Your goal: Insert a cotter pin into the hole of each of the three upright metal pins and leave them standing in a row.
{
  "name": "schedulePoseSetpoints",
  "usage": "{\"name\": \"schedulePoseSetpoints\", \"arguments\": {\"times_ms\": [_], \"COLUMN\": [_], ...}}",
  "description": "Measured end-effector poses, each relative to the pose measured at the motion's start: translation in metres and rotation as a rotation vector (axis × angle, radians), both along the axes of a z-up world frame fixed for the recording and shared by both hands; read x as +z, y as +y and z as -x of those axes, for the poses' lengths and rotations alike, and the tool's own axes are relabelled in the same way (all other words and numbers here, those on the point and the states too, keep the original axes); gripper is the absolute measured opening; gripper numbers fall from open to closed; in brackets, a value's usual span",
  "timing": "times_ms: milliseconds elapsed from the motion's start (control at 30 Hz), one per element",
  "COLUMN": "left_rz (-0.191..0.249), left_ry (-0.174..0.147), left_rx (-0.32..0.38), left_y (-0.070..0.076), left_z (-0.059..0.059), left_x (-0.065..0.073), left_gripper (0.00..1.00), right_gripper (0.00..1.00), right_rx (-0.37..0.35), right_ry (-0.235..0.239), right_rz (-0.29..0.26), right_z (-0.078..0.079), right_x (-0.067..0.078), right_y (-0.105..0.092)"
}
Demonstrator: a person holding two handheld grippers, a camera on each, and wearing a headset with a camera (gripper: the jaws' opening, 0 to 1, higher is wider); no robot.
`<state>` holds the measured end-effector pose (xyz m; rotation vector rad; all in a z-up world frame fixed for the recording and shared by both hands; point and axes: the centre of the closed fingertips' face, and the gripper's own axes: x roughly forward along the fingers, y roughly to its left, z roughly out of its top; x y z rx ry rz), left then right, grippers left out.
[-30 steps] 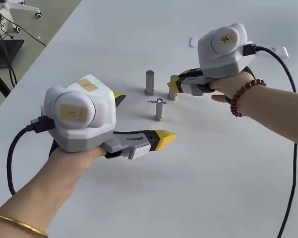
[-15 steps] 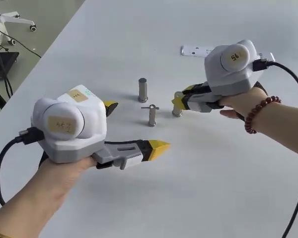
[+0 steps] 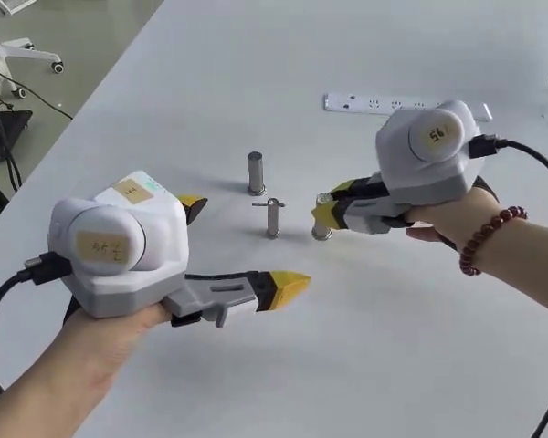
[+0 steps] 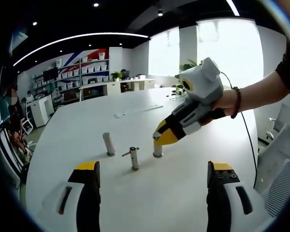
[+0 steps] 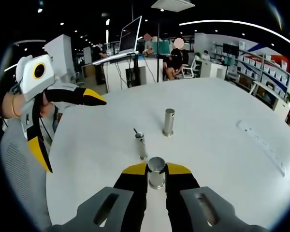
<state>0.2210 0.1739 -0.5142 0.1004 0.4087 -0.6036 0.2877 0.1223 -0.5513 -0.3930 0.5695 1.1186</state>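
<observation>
Yellow-tipped fingers of the right gripper (image 5: 156, 175) were pressed in from both sides on a short steel pin (image 5: 156, 164), pinching it near its top. That held pin stood upright with its base at the white table (image 3: 393, 347). Just beside it, toward the left gripper in the head view, stood the middle pin (image 3: 273, 219), also upright and apart from the fingers. A thin cotter pin (image 3: 263, 203) passed through the middle pin near its top and stuck out sideways. A little farther from the person stood the far pin (image 3: 255, 172), upright and on its own, so the three pins made a bent line, not a straight row. A hand with a bracelet of dark red beads (image 3: 486, 245) held the right gripper's grey and white body, and a black cable ran back from it. Nearer the person, the left gripper (image 3: 240, 245) had its yellow-tipped fingers spread wide apart above bare table, well short of the pins. In the left gripper view the three pins and the right gripper lay ahead between those spread fingers. Beyond the pins, a white power strip (image 3: 374, 103) lay flat on the table.
</observation>
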Motion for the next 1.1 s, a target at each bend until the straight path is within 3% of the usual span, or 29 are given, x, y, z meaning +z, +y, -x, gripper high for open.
{"name": "schedulePoseSetpoints", "arguments": {"times_ms": [233,500,1100], "left_rz": [0.002,0.005,0.009], "left_ry": [-0.002,-0.003,0.001], "left_rx": [0.001,-0.001,-0.003], "left_y": [-0.001,-0.003,-0.004], "left_z": [0.002,0.004,0.006], "left_x": [0.001,0.003,0.002], "left_gripper": [0.94,0.94,0.93], "right_gripper": [0.08,0.08,0.08], "right_rx": [0.008,0.016,0.001], "right_ry": [0.0,0.007,0.008], "right_rz": [0.001,0.005,0.02], "right_z": [0.002,0.019,0.03], "right_x": [-0.001,-0.004,-0.009], "right_y": [-0.002,-0.006,-0.017]}}
